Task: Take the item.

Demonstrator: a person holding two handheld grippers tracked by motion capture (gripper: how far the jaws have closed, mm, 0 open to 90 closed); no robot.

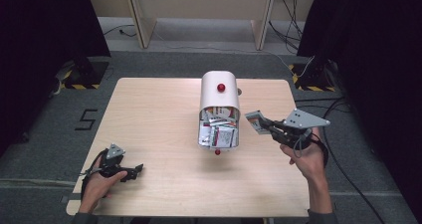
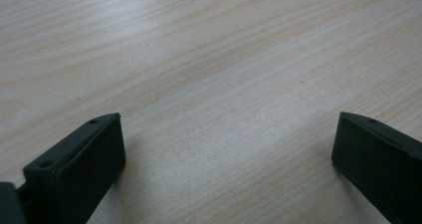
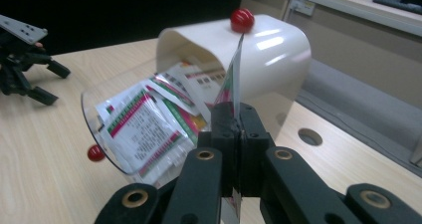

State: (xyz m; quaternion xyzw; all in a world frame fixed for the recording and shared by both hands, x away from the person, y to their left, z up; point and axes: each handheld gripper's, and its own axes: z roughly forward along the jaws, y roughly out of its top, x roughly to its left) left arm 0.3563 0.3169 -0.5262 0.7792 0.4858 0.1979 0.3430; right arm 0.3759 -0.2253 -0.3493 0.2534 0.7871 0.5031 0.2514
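Note:
A white arched box [image 1: 219,92] with a red knob [image 1: 221,87] lies at the middle of the table, its clear front lid [image 3: 107,139] folded down. Several printed sachets [image 1: 217,129] fill its mouth. My right gripper [image 1: 266,125] hovers just right of the box, shut on one thin sachet [image 1: 255,120] held edge-on [image 3: 234,79] in the right gripper view. My left gripper [image 1: 135,170] rests low at the table's front left, open, with bare wood between its jaws [image 2: 224,149].
The wooden table [image 1: 154,114] has bare room left of the box. A second red knob [image 1: 217,152] sits at the lid's front edge. Cables [image 1: 343,149] trail off the right side over the grey floor.

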